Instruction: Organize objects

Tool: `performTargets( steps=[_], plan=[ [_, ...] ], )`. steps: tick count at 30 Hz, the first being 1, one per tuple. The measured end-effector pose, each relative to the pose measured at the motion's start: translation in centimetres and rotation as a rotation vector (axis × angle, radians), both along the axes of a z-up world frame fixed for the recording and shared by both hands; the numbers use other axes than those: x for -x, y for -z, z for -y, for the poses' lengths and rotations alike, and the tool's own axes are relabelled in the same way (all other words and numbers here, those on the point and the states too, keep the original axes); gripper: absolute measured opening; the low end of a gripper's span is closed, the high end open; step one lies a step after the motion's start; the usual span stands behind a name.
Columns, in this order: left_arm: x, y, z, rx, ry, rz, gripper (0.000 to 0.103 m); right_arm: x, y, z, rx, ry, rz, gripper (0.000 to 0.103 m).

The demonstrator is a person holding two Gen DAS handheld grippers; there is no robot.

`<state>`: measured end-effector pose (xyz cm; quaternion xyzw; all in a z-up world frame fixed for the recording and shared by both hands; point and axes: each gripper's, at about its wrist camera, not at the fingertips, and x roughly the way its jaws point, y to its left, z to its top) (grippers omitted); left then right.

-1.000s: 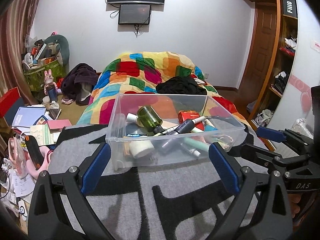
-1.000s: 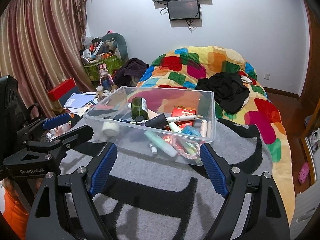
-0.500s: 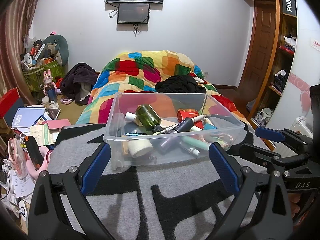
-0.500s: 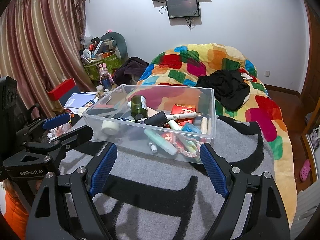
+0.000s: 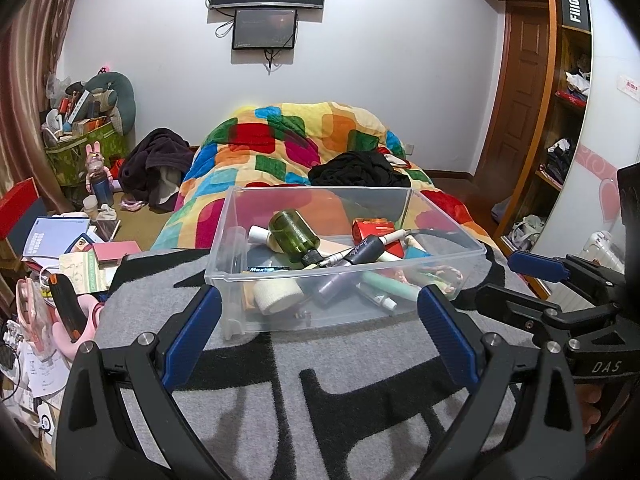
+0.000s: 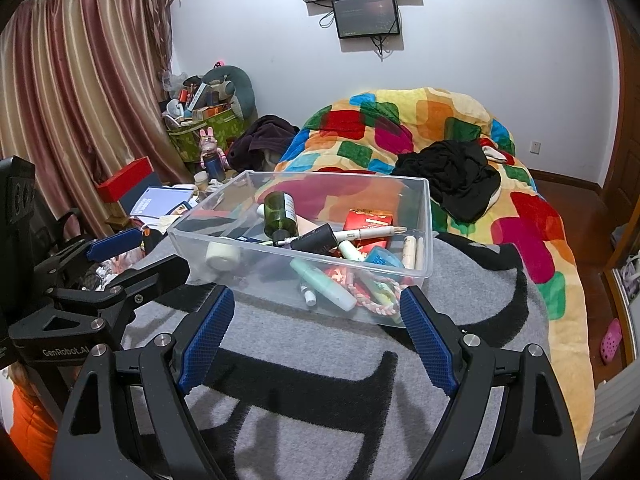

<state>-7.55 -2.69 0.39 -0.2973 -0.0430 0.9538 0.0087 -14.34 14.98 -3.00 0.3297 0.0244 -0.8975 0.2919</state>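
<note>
A clear plastic bin (image 5: 448,240) (image 6: 424,216) stands on a grey and black blanket (image 5: 360,392) (image 6: 320,360). Inside lie a green bottle (image 5: 294,236) (image 6: 279,212), a white tape roll (image 5: 276,296) (image 6: 223,255), a red box (image 5: 374,227) (image 6: 368,220), a dark tube (image 5: 366,250), a mint tube (image 6: 324,286), pens and other small items. My left gripper (image 5: 318,312) is open and empty, just short of the bin's near wall. My right gripper (image 6: 316,310) is open and empty at the bin's near right side.
A bed with a multicoloured quilt (image 5: 288,148) and black clothing (image 6: 452,176) lies behind the bin. Books, boxes and clutter (image 5: 60,240) fill the floor at left. A wooden shelf unit (image 5: 568,100) and door stand at right. Curtains (image 6: 80,100) hang at left.
Both grippers have drifted slightly; the bin sits a little lower and nearer in both views. Both grippers stay open and empty.
</note>
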Motion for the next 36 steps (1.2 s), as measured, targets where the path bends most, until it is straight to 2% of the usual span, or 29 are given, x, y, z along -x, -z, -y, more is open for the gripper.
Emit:
performTargets(
  steps=[36],
  plan=[
    [0.19,-0.01,-0.36,-0.021,0.024,0.012,0.099,-0.48,-0.01,0.56,0.003,0.001,0.003,0.086]
  ],
)
